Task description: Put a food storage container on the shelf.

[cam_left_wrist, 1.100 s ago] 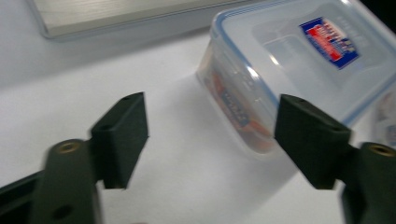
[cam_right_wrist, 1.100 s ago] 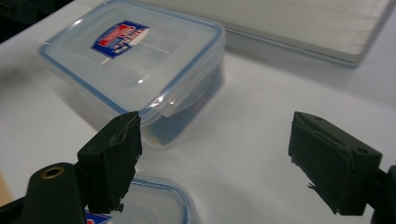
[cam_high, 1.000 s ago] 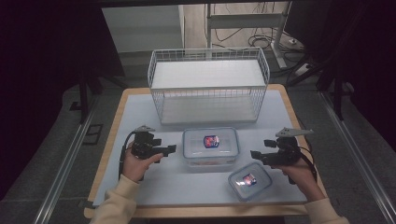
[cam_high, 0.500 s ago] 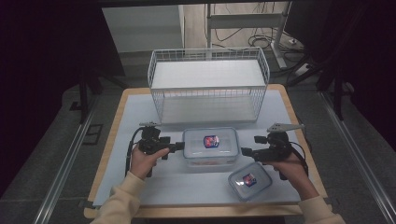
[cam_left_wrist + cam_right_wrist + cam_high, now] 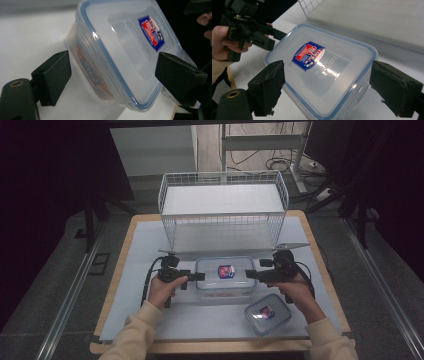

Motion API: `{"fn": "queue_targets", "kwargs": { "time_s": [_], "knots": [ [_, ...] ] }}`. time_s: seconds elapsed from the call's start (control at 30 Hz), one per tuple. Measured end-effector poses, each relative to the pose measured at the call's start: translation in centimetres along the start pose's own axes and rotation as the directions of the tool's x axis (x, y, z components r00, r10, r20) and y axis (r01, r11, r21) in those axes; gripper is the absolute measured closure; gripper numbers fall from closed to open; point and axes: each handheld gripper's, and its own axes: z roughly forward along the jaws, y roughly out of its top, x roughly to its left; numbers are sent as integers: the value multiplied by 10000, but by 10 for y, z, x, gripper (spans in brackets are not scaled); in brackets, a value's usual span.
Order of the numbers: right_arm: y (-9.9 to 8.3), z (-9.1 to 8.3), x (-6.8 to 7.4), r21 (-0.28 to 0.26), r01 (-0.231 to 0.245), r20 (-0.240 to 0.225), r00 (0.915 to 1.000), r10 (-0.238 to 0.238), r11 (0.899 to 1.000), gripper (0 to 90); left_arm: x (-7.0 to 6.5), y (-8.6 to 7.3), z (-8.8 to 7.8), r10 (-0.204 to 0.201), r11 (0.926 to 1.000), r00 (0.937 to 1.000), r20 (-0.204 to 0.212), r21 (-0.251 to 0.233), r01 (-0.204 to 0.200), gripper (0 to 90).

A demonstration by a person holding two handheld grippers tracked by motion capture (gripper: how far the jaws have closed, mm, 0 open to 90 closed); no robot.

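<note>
I have both grippers closing in on the large lidded container point(image 5: 224, 275), which sits on the table point(image 5: 140, 245) at the middle of its width, just in front of the wire basket point(image 5: 223, 210) and nearer the front edge than the back; a smaller lidded container point(image 5: 267, 313) lies by the front right corner, well apart from my work. My left gripper point(image 5: 199, 276) is at the big container's left end with its jaws spread as wide as they go, having just been opening; in the left gripper view the container's end point(image 5: 120, 55) stands between the pads, neither pad pressing on it. My right gripper point(image 5: 250, 274) faces the right end, jaws likewise wide, the box point(image 5: 322, 67) framed between them and nothing gripped. I judge the container light, stiff clear plastic, smooth and slippery on lid and walls, something orange inside; the lid rim with its blue seal and the side clips offer the surest purchase, so I would pinch across each short end under the rim and lift level.
</note>
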Motion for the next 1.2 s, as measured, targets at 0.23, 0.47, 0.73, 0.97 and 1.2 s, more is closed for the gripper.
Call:
{"fn": "queue_targets", "kwargs": {
  "time_s": [0.23,0.47,0.73,0.97,1.2],
  "knots": [
    [-2,18,-19,697,-1030,-144,9945,1042,9922,117,1,-3,7,-85,9995,9997,246,300,78,144],
    [-6,30,-37,1535,-1785,-342,9820,1858,9719,109,3,-4,10,-173,9993,9995,273,350,164,156],
    [-9,39,-43,2160,-2025,-542,9742,2189,9552,115,2,-4,12,-202,9992,9990,405,351,188,168],
    [-10,45,-44,2591,-2153,-911,9650,2458,9416,203,1,-4,12,-178,9991,9977,656,387,153,221],
    [-10,38,-45,2577,-2304,-1031,9590,2638,9384,294,-1,-4,7,-69,9998,9983,580,171,59,284]
  ]
}}
